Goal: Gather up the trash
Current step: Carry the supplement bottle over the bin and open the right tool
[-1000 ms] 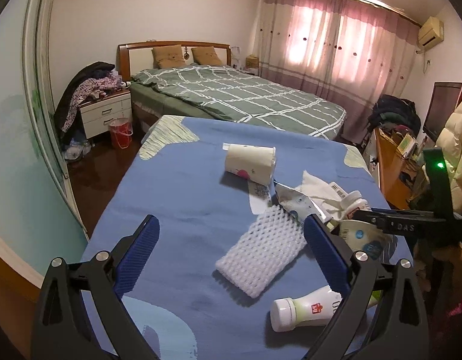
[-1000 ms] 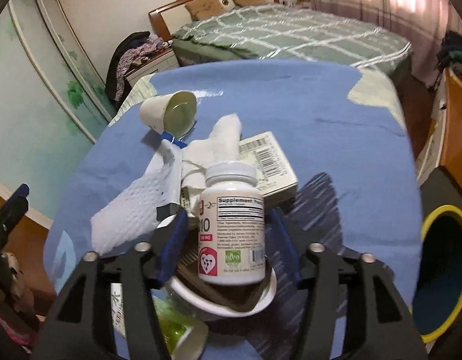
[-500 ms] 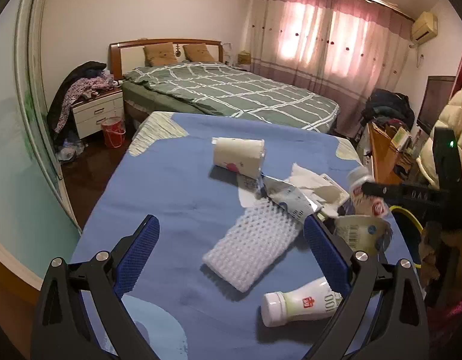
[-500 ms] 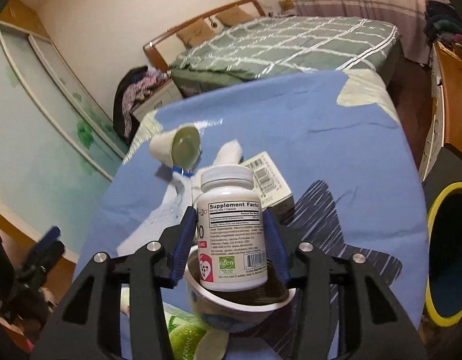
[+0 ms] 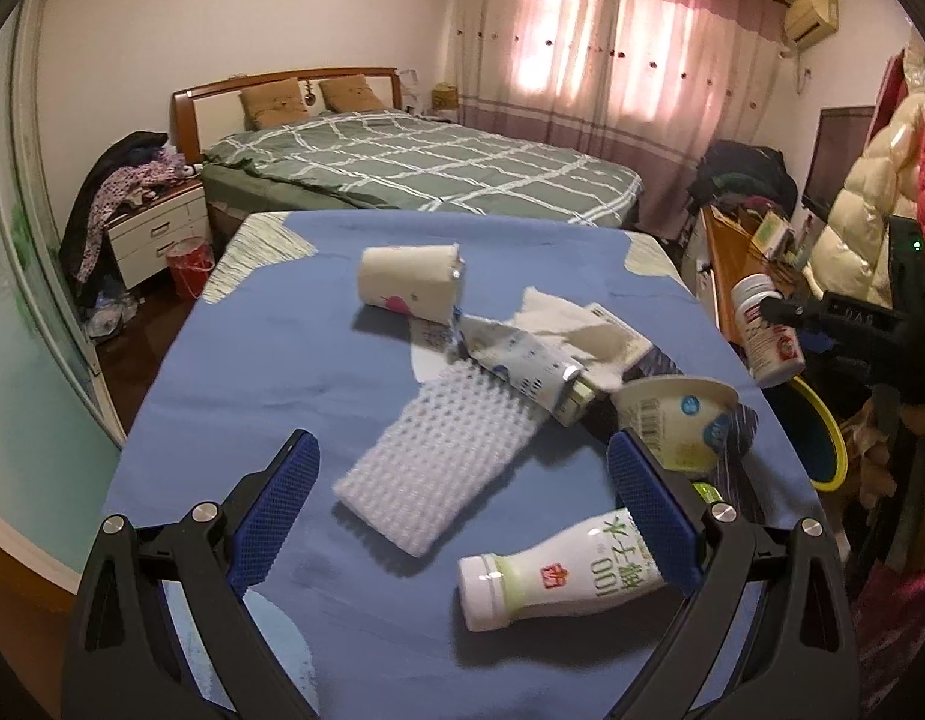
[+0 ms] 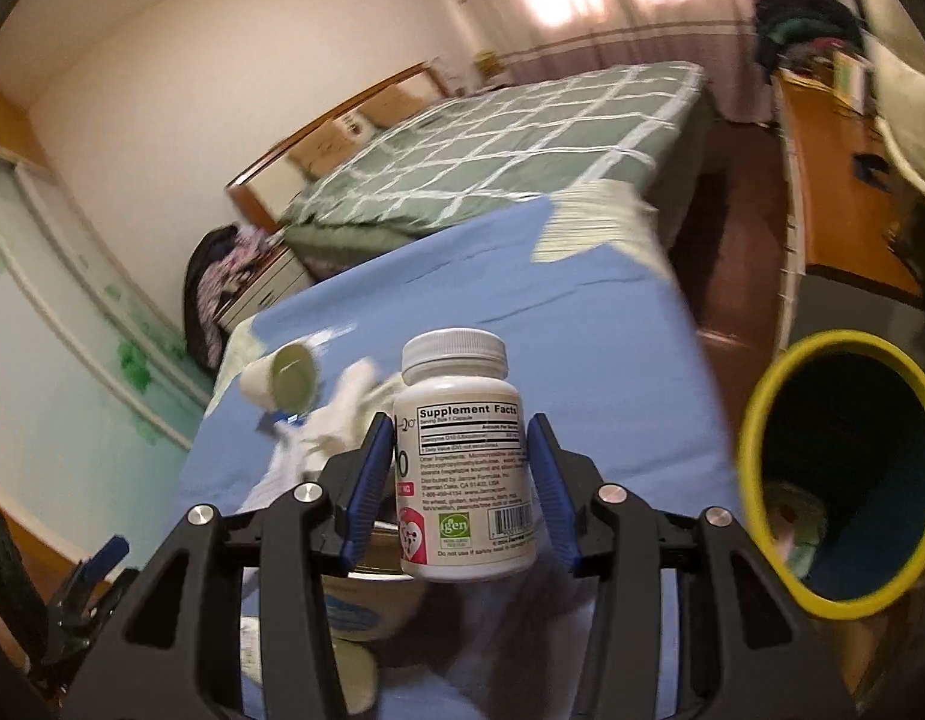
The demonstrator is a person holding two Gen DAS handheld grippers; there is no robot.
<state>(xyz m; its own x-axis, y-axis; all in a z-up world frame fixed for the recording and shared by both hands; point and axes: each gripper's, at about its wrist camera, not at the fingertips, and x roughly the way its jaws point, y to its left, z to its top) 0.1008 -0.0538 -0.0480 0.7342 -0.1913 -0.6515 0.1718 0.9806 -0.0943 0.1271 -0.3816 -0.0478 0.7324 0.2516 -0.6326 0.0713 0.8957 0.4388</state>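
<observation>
My right gripper (image 6: pixel 462 474) is shut on a white supplement bottle (image 6: pixel 462 456) and holds it in the air above the right side of the blue table (image 6: pixel 522 300), left of a yellow-rimmed dark bin (image 6: pixel 846 468). The bottle also shows in the left wrist view (image 5: pixel 762 330). My left gripper (image 5: pixel 462 516) is open and empty over a white foam net (image 5: pixel 438 468). A white drink bottle (image 5: pixel 558 570) lies near its right finger. A paper cup (image 5: pixel 408 282), a yogurt cup (image 5: pixel 672 420), a squashed carton (image 5: pixel 522 360) and tissue (image 5: pixel 558 318) lie on the table.
The bin (image 5: pixel 816 438) stands off the table's right edge. A bed (image 5: pixel 414 168) is behind the table, a nightstand (image 5: pixel 156 234) with a red pail (image 5: pixel 189 267) at the left, and a wooden desk (image 5: pixel 738 246) at the right.
My right gripper has lifted the supplement bottle off the pile and carried it right, toward the bin. The left gripper has drawn back a little and stays open.
</observation>
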